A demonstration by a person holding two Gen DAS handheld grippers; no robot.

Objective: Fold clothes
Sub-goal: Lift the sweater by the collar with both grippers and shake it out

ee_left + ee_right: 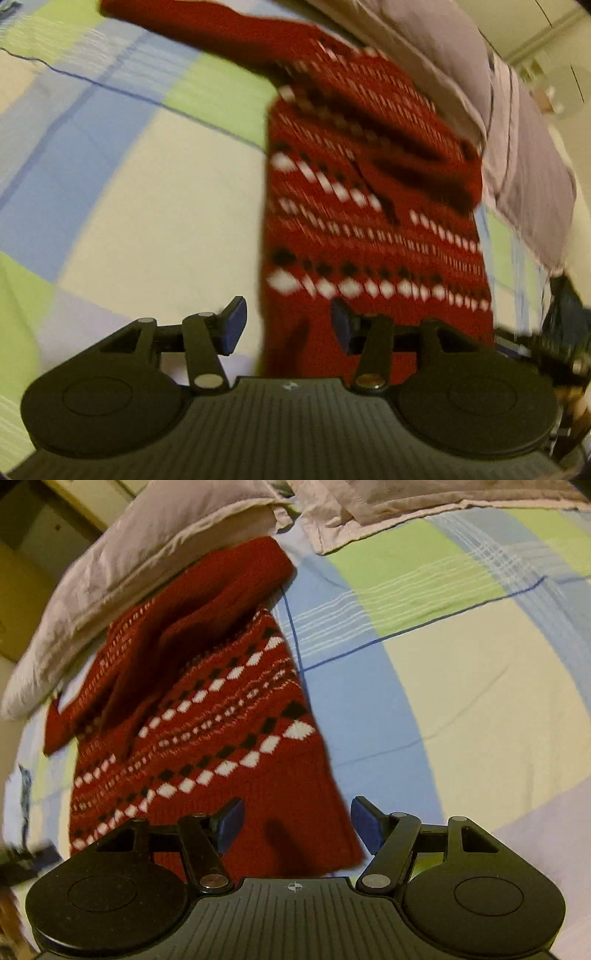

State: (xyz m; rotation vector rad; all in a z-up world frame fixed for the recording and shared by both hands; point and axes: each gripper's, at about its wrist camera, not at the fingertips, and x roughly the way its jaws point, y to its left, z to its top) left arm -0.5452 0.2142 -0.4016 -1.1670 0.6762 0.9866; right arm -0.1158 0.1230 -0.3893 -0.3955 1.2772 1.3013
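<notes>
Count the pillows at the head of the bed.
2. One pale pillow lies against the red sweater's top edge; a second pillow lies to its right along the bedsheet. Others may be out of frame.

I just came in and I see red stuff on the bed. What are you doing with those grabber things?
A person holds a gripper in each hand over a red patterned sweater lying on a checked bedsheet, next to a pale pillow. The left gripper and the right gripper are both open at the sweater's near edge, holding nothing. It looks partly folded, with its sleeves laid over the body.
</notes>
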